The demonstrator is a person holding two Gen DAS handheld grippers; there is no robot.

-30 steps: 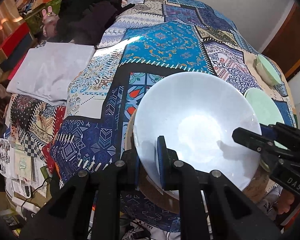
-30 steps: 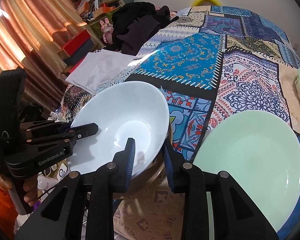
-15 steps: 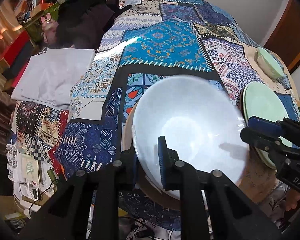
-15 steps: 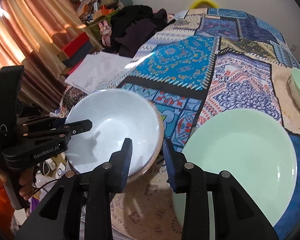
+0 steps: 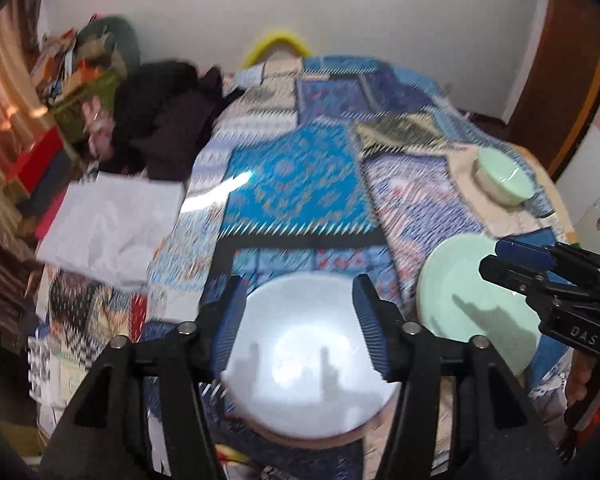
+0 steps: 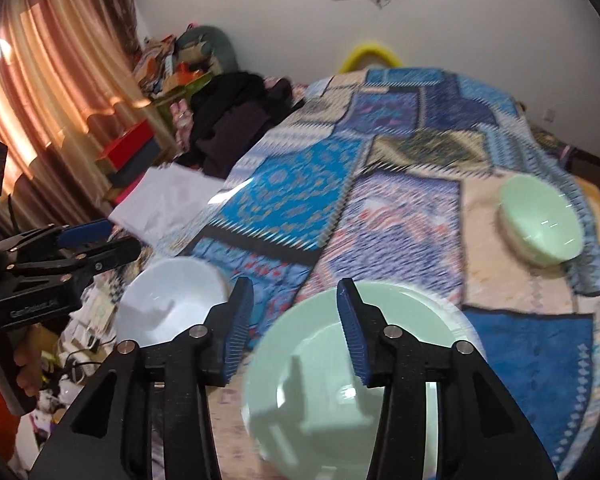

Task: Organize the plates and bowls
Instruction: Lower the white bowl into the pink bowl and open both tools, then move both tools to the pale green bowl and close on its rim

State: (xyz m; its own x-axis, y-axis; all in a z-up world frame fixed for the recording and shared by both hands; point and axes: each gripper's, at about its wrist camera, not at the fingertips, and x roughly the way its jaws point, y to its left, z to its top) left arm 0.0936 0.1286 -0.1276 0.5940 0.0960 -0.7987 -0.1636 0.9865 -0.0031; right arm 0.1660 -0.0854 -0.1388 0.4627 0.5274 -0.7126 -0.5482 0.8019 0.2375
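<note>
A white bowl (image 5: 308,356) rests upright on a brown-rimmed dish (image 5: 320,437) at the near edge of the patchwork cloth (image 5: 300,184). My left gripper (image 5: 298,284) hovers above the bowl, its jaws opening, with nothing pressed between the pads. To the right lies a pale green plate (image 6: 360,380), and my right gripper (image 6: 294,286) hangs over its near-left rim, jaws also opening, touching nothing. A green bowl (image 6: 540,220) sits at the far right. Each gripper shows in the other's view: the left gripper (image 6: 120,236) and the right gripper (image 5: 492,257).
A black heap of clothes (image 5: 168,108) and a folded white cloth (image 5: 112,220) lie at the far left. Curtains (image 6: 60,80) and cluttered boxes (image 6: 132,148) stand beyond the left edge. A hand (image 6: 24,364) grips the left tool's handle.
Both grippers let go of the white bowl's rim, opened their jaws and rose away. The right one shifted right over the green plate. The bowl stays on the brown-rimmed dish.
</note>
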